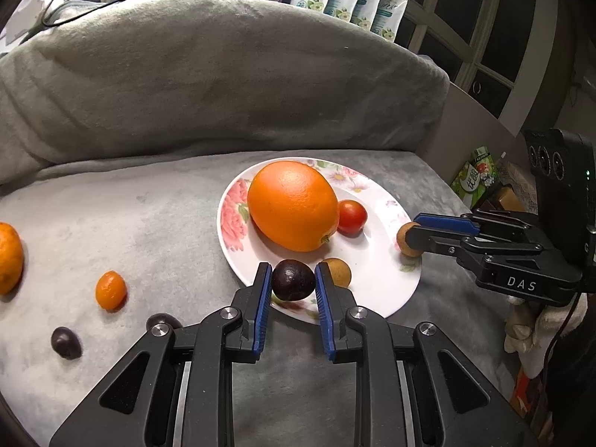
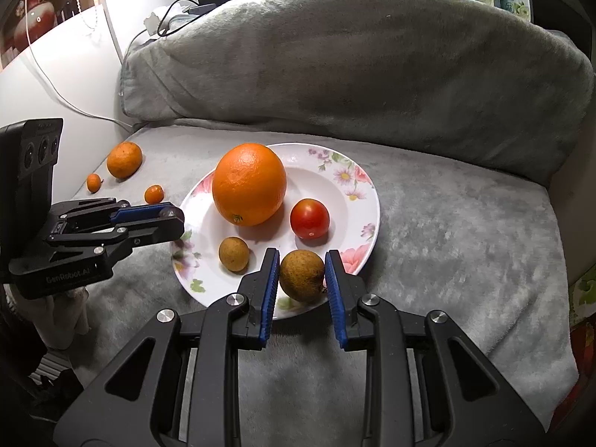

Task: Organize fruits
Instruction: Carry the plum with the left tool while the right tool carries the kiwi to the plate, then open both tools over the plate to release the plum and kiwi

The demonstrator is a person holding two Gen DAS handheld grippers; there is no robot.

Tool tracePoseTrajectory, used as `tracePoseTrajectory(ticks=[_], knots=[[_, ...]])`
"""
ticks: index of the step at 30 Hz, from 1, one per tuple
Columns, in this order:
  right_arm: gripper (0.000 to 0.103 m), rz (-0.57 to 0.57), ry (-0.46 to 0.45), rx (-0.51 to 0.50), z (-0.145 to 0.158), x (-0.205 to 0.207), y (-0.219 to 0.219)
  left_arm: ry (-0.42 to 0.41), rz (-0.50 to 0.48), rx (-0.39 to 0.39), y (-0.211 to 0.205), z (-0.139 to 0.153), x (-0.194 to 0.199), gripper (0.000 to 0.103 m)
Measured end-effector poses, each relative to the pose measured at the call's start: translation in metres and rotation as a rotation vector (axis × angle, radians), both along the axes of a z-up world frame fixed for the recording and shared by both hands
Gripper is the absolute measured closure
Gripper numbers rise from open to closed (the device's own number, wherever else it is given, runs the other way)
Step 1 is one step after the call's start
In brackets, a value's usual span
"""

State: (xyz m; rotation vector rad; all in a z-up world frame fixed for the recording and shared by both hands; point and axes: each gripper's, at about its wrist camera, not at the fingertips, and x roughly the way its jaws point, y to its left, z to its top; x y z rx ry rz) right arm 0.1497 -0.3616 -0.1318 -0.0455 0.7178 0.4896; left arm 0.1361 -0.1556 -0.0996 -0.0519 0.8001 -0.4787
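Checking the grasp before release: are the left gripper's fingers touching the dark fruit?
Touching: the left wrist view shows both fingers pressed against the dark fruit, no gap.

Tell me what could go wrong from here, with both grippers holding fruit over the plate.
1. The left gripper holds a dark round fruit right at the plate rim; released there, it could roll off onto the grey blanket.
2. The right gripper holds a brown fruit above the near rim, close to the tomato; dropping it might knock that rolling.
3. The big orange crowds the plate, leaving little room.
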Motion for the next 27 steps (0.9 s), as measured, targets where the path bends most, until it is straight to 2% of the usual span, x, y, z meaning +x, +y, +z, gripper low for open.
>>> tracePoseTrajectory(ticks=[5,6,7,8,10,11,13,14,15,16,18,27], knots=[[0.077,-0.009,-0.008,0.003,0.003,0.0,0.0,-0.001,-0.002,-0.001,-0.001,-0.001,0.001,0.081],[0.077,-0.011,-0.009,0.004,0.003,0.0,0.0,-0.001,-0.002,-0.001,-0.001,-0.001,0.001,0.078],[0.074,-0.011,-0.01,0.008,0.004,0.0,0.0,-0.003,-0.003,-0.002,-0.001,-0.001,0.0,0.07],[0.068,-0.013,-0.011,0.014,0.005,0.001,-0.001,-0.006,-0.005,-0.003,-0.001,0.0,0.0,0.067],[0.038,-0.024,-0.02,0.019,0.007,0.0,-0.002,-0.007,-0.01,-0.003,-0.002,0.0,0.0,0.064],[0.035,-0.03,-0.03,0.022,0.008,-0.001,-0.003,-0.008,-0.014,0.001,-0.003,0.0,0.0,0.062],[0.034,-0.034,-0.034,0.028,0.01,-0.001,-0.004,-0.013,-0.018,0.007,-0.004,0.001,-0.001,0.048],[0.033,-0.038,-0.034,0.029,0.011,-0.001,-0.004,-0.015,-0.023,0.008,-0.005,0.001,-0.002,0.047],[0.027,-0.043,-0.036,0.029,0.012,-0.001,-0.005,-0.015,-0.028,0.007,-0.005,0.001,-0.003,0.045],[0.02,-0.048,-0.038,0.029,0.012,-0.002,-0.005,-0.015,-0.03,0.007,-0.006,0.001,-0.003,0.037],[0.014,-0.055,-0.046,0.033,0.014,-0.003,-0.005,-0.023,-0.024,0.015,-0.008,0.001,-0.004,0.028],[0.01,-0.064,-0.035,0.074,0.018,-0.004,-0.007,-0.025,-0.005,0.032,-0.008,0.0,-0.006,0.023]])
